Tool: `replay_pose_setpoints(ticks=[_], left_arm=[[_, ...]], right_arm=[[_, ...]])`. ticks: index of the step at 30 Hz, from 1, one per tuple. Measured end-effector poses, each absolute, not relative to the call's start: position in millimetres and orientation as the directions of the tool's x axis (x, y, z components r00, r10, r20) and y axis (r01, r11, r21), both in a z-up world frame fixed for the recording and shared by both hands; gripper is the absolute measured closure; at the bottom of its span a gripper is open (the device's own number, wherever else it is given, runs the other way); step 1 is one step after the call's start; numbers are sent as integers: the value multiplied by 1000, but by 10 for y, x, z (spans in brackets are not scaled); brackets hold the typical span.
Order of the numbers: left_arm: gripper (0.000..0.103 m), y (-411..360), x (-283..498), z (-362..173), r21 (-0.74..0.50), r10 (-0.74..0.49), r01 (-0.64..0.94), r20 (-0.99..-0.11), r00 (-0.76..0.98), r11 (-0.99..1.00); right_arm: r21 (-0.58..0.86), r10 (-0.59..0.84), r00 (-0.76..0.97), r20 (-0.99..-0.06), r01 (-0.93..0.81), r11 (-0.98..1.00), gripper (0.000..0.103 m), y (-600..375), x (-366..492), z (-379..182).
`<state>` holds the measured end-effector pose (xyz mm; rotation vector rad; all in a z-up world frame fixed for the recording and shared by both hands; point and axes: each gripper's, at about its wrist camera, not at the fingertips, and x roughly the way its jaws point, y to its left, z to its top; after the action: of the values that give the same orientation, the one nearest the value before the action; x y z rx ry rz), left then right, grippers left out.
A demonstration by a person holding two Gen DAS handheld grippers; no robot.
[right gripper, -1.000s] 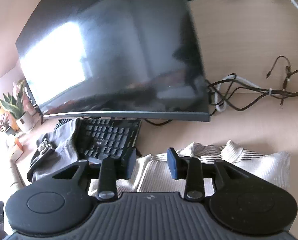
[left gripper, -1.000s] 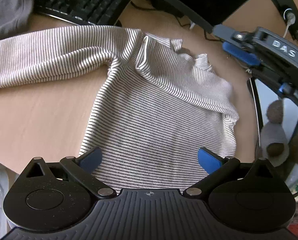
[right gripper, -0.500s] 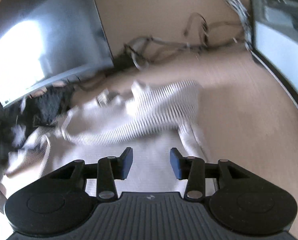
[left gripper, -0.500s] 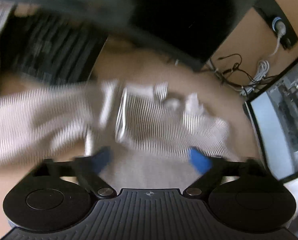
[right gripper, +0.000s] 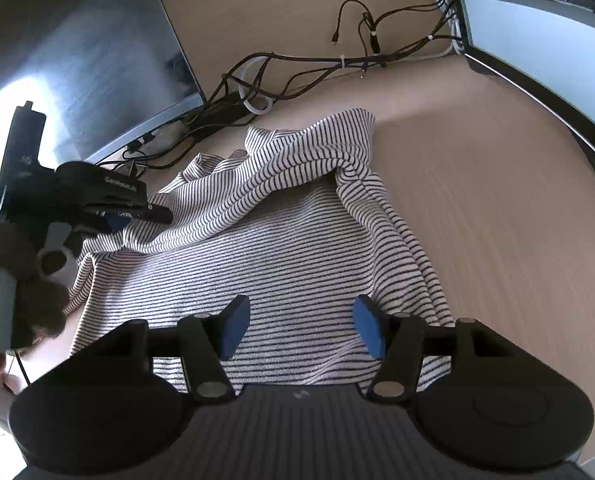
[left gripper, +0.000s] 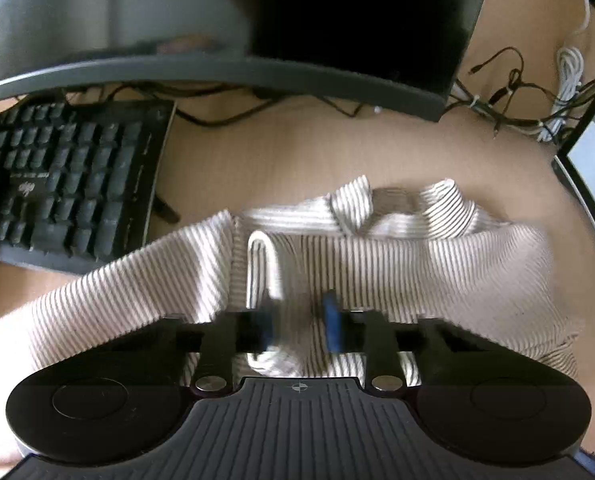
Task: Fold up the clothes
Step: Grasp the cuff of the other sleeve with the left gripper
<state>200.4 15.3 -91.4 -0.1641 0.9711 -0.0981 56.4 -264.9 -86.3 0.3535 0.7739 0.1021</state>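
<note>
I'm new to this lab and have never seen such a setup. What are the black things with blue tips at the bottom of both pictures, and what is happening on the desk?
They are two hand-held grippers, one in each of a person's hands, each with a camera looking along its blue-tipped fingers. One picture comes from the left gripper, the other from the right gripper. A striped shirt lies crumpled on the wooden desk, near a keyboard, a monitor and a tangle of cables. The left gripper's fingers have closed with a fold of shirt between them. The right gripper hangs over the shirt with its jaws opening and nothing gripped.
</note>
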Motion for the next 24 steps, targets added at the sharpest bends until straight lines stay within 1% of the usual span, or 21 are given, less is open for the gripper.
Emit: replay_pose_setpoints(ticks=[2,5,6,8,10,11,12,13,14,16,17,22,24], left_arm=[[97,189,1993,-807,-189,-157,10,-783,601,982],[97,208,1937,-656,-156,-138,35,-720,680,987],[97,206,1928,-648,-142,-130,40,-712,690,989],[97,194,1920,-661,-113,-115,48,-707,698,992],[96,214,1956,-782,-90,-83,26,-726,683,996],[94,230,1978,-854,-76,-61,6,-741,669,997],[88,262,1980,-907,-75,-47,-15,-755,654,997],[84,299,1975,-952,-78,-38,-35,-768,639,996],[81,341,1941,-957,-89,-39,-48,-773,634,995],[70,420,1843,-922,-107,-41,-66,-771,635,992],[60,450,1790,-893,-105,-35,-73,-769,639,992],[50,595,1525,-731,-84,18,-128,-767,642,988],[43,641,1384,-637,-81,37,-150,-760,649,985]], right_arm=[[360,221,716,-662,45,932,43,-2661,556,-866],[363,226,715,-661,41,931,40,-2659,558,-861],[361,228,714,-662,37,932,39,-2651,558,-859],[354,232,715,-660,23,935,36,-2630,556,-862],[346,236,716,-657,9,938,30,-2609,556,-867],[344,238,717,-656,2,939,29,-2598,556,-869],[337,240,716,-656,-6,941,26,-2582,559,-870],[328,241,714,-658,-16,944,24,-2564,564,-871],[318,240,712,-660,-24,948,23,-2549,568,-871],[308,244,709,-662,-40,950,20,-2533,570,-872],[305,247,708,-662,-47,951,19,-2526,571,-873],[314,279,697,-661,-81,946,11,-2533,593,-877],[316,293,689,-663,-97,944,8,-2530,606,-875]])
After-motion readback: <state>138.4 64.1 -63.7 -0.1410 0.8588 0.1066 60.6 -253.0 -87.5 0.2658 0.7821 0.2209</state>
